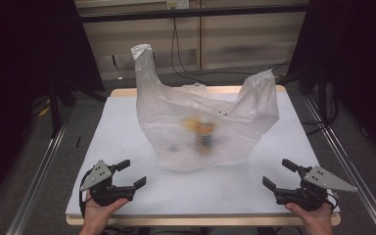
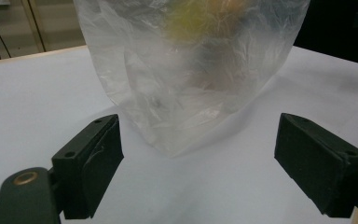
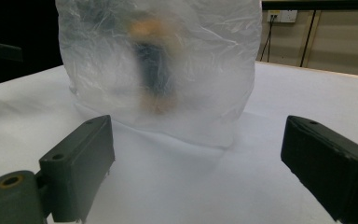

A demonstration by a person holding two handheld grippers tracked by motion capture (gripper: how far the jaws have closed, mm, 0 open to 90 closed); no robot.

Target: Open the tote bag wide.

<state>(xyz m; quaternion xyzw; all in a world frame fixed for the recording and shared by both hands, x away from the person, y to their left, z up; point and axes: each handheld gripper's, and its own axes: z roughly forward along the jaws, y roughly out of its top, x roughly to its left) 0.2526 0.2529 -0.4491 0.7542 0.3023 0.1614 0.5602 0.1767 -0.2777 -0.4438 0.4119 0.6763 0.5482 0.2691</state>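
Translucent white plastic bag [image 1: 205, 122], soft, light, slippery, stands upright holding blurred items; best gripped by its raised handles. Left gripper [image 1: 129, 175] and right gripper [image 1: 276, 175] gape wide, empty, near it.

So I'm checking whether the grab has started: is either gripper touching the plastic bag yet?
No, in the high view the left gripper and right gripper sit open, apart from the plastic bag.

A translucent white plastic bag [image 1: 203, 127] stands upright in the middle of the table, its mouth open and its two handles sticking up at left and right. Blurred yellow, orange and dark things show through its crinkled wall.
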